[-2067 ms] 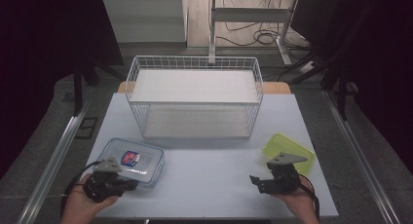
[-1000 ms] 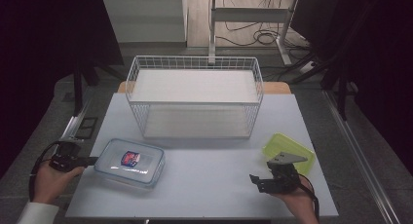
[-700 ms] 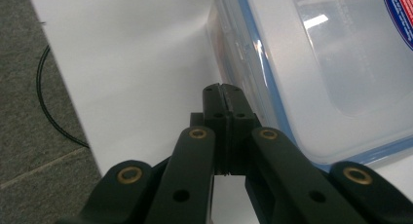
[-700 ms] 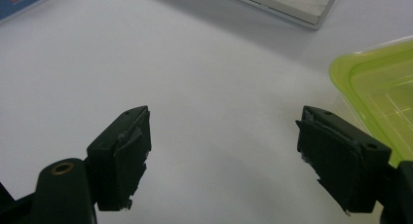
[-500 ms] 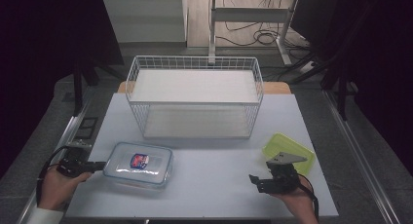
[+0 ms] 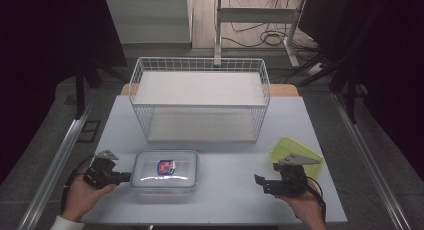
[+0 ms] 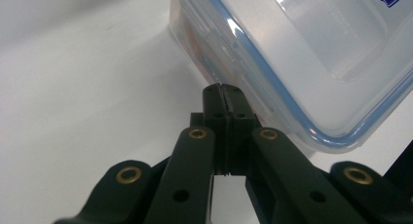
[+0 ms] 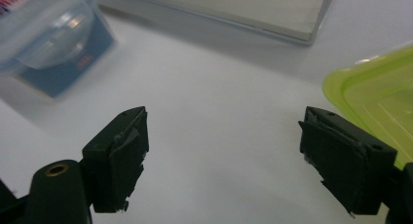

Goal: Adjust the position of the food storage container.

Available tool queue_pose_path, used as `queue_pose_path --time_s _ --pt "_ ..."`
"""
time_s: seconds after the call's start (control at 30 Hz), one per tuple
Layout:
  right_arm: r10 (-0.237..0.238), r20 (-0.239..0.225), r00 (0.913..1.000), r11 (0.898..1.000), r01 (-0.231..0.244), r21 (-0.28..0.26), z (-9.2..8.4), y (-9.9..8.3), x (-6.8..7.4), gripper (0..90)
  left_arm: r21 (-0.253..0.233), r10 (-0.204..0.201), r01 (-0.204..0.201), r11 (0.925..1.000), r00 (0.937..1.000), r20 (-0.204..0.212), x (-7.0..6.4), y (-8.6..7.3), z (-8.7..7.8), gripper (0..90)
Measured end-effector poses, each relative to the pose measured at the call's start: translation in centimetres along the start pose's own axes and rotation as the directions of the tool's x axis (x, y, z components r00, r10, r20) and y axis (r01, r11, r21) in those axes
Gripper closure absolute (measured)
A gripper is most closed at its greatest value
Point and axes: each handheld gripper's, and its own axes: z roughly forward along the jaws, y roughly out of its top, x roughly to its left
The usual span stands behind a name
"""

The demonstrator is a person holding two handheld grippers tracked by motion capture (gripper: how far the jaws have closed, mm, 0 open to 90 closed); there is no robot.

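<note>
clear lidded container [image 6: 165, 169]: blue seal rim, label on lid.

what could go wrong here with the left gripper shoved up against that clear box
The left gripper is shut, its tips against the side of the clear box, so it pushes rather than holds. Pressing off-centre near a corner, it may spin the box instead of sliding it straight. The tips sit by the side latch and might slip off or catch it.

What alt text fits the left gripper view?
The shut left gripper has its tips against the side of a clear plastic container with a blue-edged lid, near a lid latch. The container sits on a white table.
</note>
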Motion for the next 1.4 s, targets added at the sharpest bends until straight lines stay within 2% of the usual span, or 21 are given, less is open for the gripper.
queue_pose_path --time_s 0.07,0.23,0.53,0.93,1.1,1.17,1.27,1.33,1.37,1.4 --pt "-0.004 0.004 1.0 1.0 0.004 -0.009 0.0 0.2 0.1 17.4 0.003 0.002 -0.002 1.0 0.9999 0.015 -0.4 0.5 0.6 90.0" --pt "-0.009 0.004 0.9999 1.0 0.009 -0.008 -0.1 0.2 0.3 17.3 0.015 0.032 -0.032 0.9994 0.9994 0.015 -1.2 1.5 1.5 89.9" --pt "-0.019 0.007 0.9998 1.0 0.019 -0.003 -0.1 0.2 0.2 17.4 0.01 0.044 -0.045 0.999 0.9986 0.03 -2.2 3.4 3.2 89.9" --pt "-0.038 0.02 0.9991 0.999 0.038 0.01 0.1 0.1 0.3 17.8 0.016 0.069 -0.07 0.9974 0.9964 0.05 -3.6 5.2 4.6 89.9" --pt "-0.041 0.026 0.9988 0.999 0.04 0.013 0.1 0.0 0.3 17.8 0.008 0.077 -0.078 0.9969 0.9959 0.047 -3.9 5.2 4.8 89.3" --pt "-0.045 0.032 0.9985 0.999 0.045 0.012 0.0 0.0 0.3 17.8 -0.019 0.066 -0.065 0.9977 0.9969 0.043 -3.7 4.9 4.5 85.3" --pt "-0.048 0.034 0.9982 0.999 0.048 0.007 -0.2 0.1 0.4 17.8 -0.067 0.033 -0.032 0.9972 0.9994 0.012 -3.1 4.5 3.5 81.3" --pt "-0.054 0.032 0.998 0.999 0.054 0.005 -0.2 0.1 0.5 17.4 -0.114 0.005 -0.007 0.9934 0.9998 -0.017 -2.9 4.3 2.6 70.2" --pt "-0.052 0.031 0.9982 0.999 0.052 0.007 -0.1 0.1 0.6 17.0 -0.128 -0.004 0.002 0.9918 0.9999 -0.015 -3.0 4.2 2.3 62.0" --pt "-0.055 0.032 0.9979 0.998 0.055 0.012 0.0 0.2 0.7 16.0 -0.118 0.002 -0.002 0.993 1.0 -0.001 -3.0 4.2 2.0 52.9"
